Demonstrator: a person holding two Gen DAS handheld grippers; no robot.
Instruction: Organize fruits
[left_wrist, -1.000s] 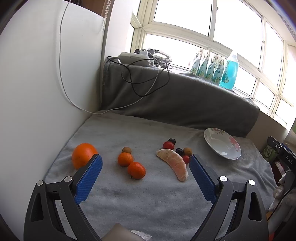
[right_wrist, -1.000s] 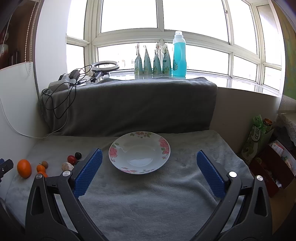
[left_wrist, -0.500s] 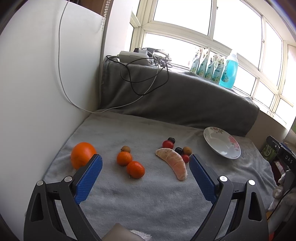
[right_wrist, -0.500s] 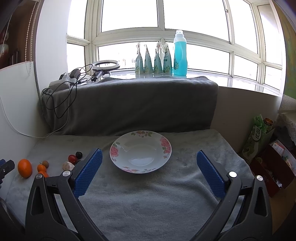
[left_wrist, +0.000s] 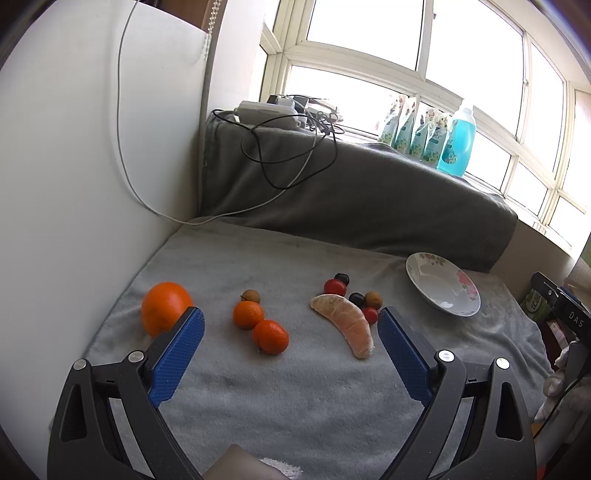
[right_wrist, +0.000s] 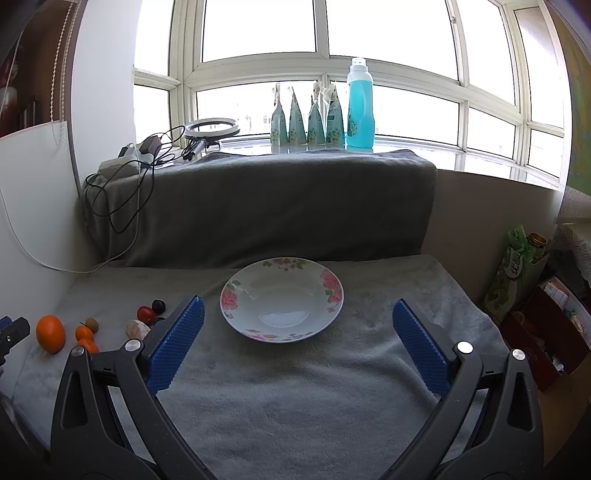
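Across the grey towel (left_wrist: 295, 387) covering the worktop, the fruit lies scattered in loose groups, and none of it is on the plate yet. Left gripper (left_wrist: 291, 339) hovers low over the near edge, fingers (left_wrist: 177, 354) spread wide with nothing between them. Just past its left finger sits the big orange (left_wrist: 164, 306), close to the white wall panel (left_wrist: 74, 166). Next along, two tangerines (left_wrist: 258, 325) touch each other, one nearer the camera, with a small brown fruit (left_wrist: 251, 296) just behind the farther one. Further right, a peeled citrus segment (left_wrist: 347, 325) curves toward the right finger. Clustered at its far side are small round fruits: a red one (left_wrist: 334, 287) with a dark one (left_wrist: 342, 278) behind, then a dark one (left_wrist: 357, 298), a brown one (left_wrist: 373, 299) and another red one (left_wrist: 370, 314) just beside the segment.

Over to the right wrist view: the right gripper (right_wrist: 297, 339) is also wide open, fingers (right_wrist: 417, 347) apart and holding nothing. Between them, a little beyond the tips, rests the floral plate (right_wrist: 332, 291), white in the middle with pink roses on the rim, nothing in it. The fruit shows at far left of this view, well apart from the plate.

Behind everything, a darker grey blanket (right_wrist: 277, 206) drapes a raised ledge, with tangled cables (left_wrist: 288, 155) on its left end, a ring light (right_wrist: 213, 128), and a blue bottle (right_wrist: 360, 103) standing upright beside four pouches (right_wrist: 306, 118) at the window.
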